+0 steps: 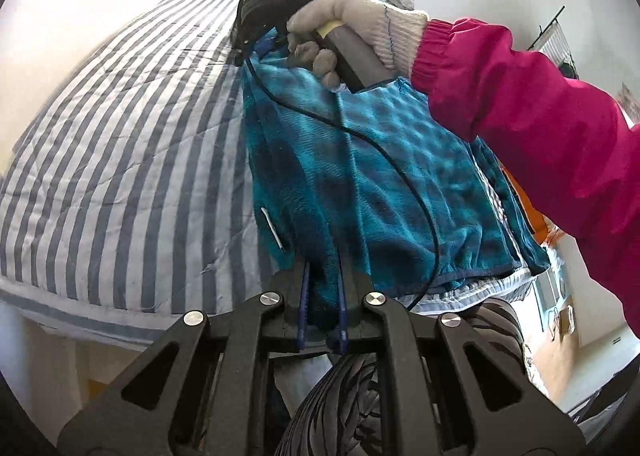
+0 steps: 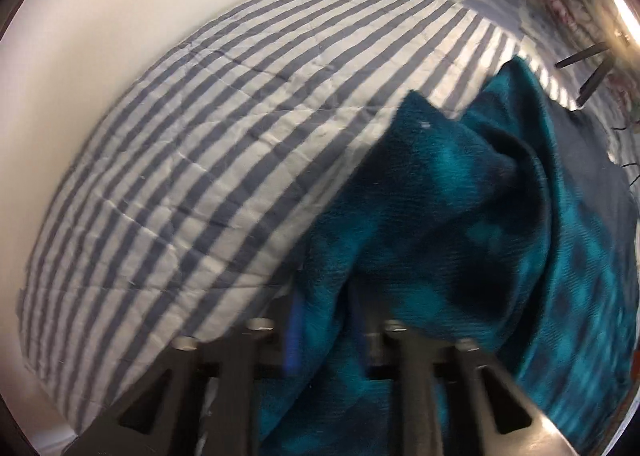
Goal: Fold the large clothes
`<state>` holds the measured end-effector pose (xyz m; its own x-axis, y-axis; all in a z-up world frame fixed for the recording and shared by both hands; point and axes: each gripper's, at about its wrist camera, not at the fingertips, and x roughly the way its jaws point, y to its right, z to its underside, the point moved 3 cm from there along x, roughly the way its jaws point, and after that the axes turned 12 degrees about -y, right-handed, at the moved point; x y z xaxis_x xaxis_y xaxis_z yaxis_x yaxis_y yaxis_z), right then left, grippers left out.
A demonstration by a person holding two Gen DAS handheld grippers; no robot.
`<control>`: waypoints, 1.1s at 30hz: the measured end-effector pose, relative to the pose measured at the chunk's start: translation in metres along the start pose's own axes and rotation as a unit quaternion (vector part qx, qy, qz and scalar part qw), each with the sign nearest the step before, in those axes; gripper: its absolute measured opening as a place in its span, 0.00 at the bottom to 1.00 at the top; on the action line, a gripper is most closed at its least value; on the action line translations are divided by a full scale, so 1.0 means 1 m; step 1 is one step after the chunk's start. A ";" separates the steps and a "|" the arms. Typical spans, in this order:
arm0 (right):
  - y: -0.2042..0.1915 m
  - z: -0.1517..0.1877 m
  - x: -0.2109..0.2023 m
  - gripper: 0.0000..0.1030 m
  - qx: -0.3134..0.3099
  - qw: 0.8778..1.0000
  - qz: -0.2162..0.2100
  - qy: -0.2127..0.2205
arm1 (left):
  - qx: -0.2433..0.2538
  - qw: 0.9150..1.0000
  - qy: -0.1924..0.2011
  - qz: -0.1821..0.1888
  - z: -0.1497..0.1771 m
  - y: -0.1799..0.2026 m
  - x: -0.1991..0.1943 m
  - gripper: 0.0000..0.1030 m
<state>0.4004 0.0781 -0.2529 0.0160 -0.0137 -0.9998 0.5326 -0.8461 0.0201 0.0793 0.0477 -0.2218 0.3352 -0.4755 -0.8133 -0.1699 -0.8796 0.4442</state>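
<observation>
While no writing is readable, each gripper is clamped on the teal fleece garment.

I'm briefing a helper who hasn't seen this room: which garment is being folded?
Find the bed with the blue-and-white striped quilt. The garment is the fuzzy teal fleece at its edge, pinched by both grippers. Unlike the smooth striped bedding, it is plush with dark mottling.

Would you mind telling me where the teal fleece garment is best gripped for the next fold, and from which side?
Probably along its edge, from above. The teal fleece garment is thick and limp and lies on the striped bedspread, so only a thin rim fits the jaws. The left gripper and right gripper are both shut on such edges.
</observation>
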 end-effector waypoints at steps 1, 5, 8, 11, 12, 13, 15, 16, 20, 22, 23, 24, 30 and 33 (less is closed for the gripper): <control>0.005 0.003 -0.003 0.07 0.010 1.000 -0.017 0.006 | 0.003 1.000 0.000 -0.001 0.000 0.002 -0.001 0.08; 0.038 0.021 -0.018 0.06 0.052 0.992 -0.103 0.045 | 0.018 1.000 0.003 -0.009 0.000 0.012 -0.006 0.08; 0.061 0.032 -0.033 0.06 0.080 0.980 -0.167 0.077 | 0.034 0.999 0.004 -0.017 0.001 0.024 -0.010 0.08; 0.088 0.048 -0.051 0.06 0.102 0.963 -0.223 0.112 | 0.052 0.998 0.004 -0.022 0.000 0.036 -0.011 0.08; 0.097 0.055 -0.056 0.06 0.107 0.958 -0.236 0.122 | 0.056 0.998 0.003 -0.023 0.000 0.041 -0.010 0.08; 0.107 0.061 -0.060 0.06 0.112 0.953 -0.247 0.131 | 0.064 0.998 0.003 -0.025 0.000 0.047 -0.010 0.08; 0.122 0.073 -0.068 0.06 0.121 0.946 -0.262 0.148 | 0.078 0.997 0.004 -0.028 -0.001 0.057 -0.009 0.08; 0.127 0.079 -0.070 0.06 0.126 0.943 -0.268 0.155 | 0.087 0.996 0.003 -0.030 -0.001 0.065 -0.008 0.08; 0.149 0.103 -0.073 0.06 0.149 0.931 -0.285 0.176 | 0.117 0.993 0.000 -0.033 0.007 0.074 0.001 0.08; 0.165 0.118 -0.073 0.06 0.162 0.924 -0.293 0.185 | 0.130 0.991 -0.006 -0.032 0.012 0.077 0.010 0.08; 0.167 0.123 -0.074 0.06 0.167 0.922 -0.294 0.187 | 0.135 0.990 -0.009 -0.032 0.014 0.077 0.014 0.08; 0.173 0.124 -0.074 0.06 0.171 0.921 -0.295 0.189 | 0.141 0.989 -0.013 -0.033 0.016 0.076 0.019 0.08; 0.210 0.154 -0.059 0.06 0.203 0.915 -0.294 0.188 | 0.165 0.985 -0.034 -0.029 0.019 0.090 0.045 0.08; 0.226 0.167 -0.045 0.06 0.223 0.913 -0.290 0.179 | 0.173 0.984 -0.044 -0.026 0.018 0.099 0.059 0.08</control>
<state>0.3783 -0.2012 -0.2048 0.1583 0.6136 -0.7736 0.1428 -0.7895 -0.5970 0.0657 -0.0680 -0.2329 0.2738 -0.4154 -0.8675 -0.4656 -0.8465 0.2584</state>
